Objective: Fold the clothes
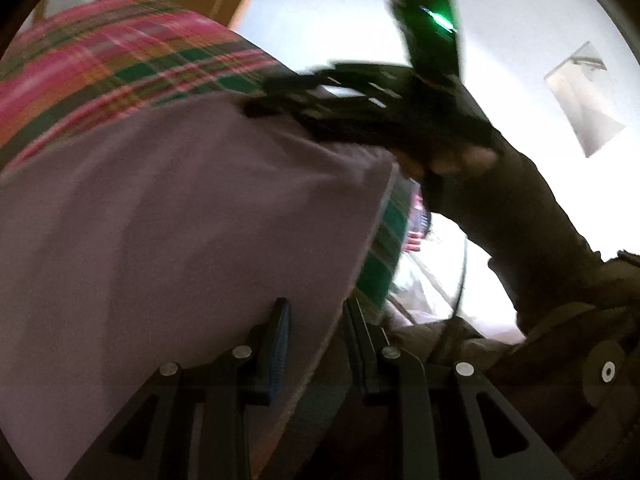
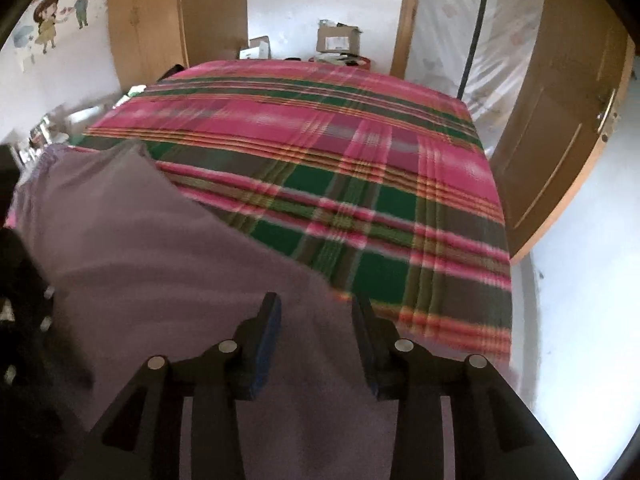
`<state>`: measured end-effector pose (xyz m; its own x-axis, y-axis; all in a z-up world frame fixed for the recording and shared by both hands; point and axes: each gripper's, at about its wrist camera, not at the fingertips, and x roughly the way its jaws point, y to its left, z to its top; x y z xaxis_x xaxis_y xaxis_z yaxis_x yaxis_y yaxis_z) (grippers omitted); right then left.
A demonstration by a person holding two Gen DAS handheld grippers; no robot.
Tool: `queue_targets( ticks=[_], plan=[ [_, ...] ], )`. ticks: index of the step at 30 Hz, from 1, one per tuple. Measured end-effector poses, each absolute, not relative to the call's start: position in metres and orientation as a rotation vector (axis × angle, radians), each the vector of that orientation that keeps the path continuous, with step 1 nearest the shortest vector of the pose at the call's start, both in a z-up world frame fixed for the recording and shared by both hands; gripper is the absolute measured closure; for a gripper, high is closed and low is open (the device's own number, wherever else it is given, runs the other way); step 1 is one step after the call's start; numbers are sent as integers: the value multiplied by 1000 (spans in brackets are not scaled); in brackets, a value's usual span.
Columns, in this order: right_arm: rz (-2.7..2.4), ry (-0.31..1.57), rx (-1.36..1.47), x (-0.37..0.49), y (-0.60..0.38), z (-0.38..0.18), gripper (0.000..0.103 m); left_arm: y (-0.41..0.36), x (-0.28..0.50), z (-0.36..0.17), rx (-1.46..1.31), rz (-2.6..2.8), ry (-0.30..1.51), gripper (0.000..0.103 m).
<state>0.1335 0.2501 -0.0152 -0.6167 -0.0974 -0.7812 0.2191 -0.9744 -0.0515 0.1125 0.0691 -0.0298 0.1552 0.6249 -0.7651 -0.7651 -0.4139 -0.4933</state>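
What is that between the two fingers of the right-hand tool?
In the right wrist view, the purple garment fills the gap between the right gripper's fingers, with the plaid blanket beyond it.

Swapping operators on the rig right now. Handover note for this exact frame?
Left gripper: jaws apart, over the edge of the purple garment, not clamped.
Right gripper: jaws apart above the same garment, holding nothing.
Garment lies on the plaid blanket on the bed, at the near side; frames are motion-blurred, so I cannot tell how many folds are in.
Left: check the fold state, finish folding.
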Motion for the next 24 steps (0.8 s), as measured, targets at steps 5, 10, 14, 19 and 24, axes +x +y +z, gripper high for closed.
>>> queue_targets(
  ticks=[5, 10, 14, 19, 24],
  plan=[
    [-2702, 131, 1232, 170, 238, -11, 65, 35, 105, -26, -1304, 1708, 94, 71],
    [-2772, 102, 1215, 202, 229, -22, 65, 0, 104, -27, -1326, 1827, 21, 70],
    [-2839, 77, 1191, 227, 225, -31, 65, -25, 106, -28, -1327, 1886, -32, 70],
    [-2895, 103, 1176, 245, 219, -32, 43, -77, 107, -27, -1336, 1987, -151, 70],
    [-2878, 113, 1064, 247, 191, -14, 39, -134, 101, -23, -1337, 2143, -292, 70]
  ],
)
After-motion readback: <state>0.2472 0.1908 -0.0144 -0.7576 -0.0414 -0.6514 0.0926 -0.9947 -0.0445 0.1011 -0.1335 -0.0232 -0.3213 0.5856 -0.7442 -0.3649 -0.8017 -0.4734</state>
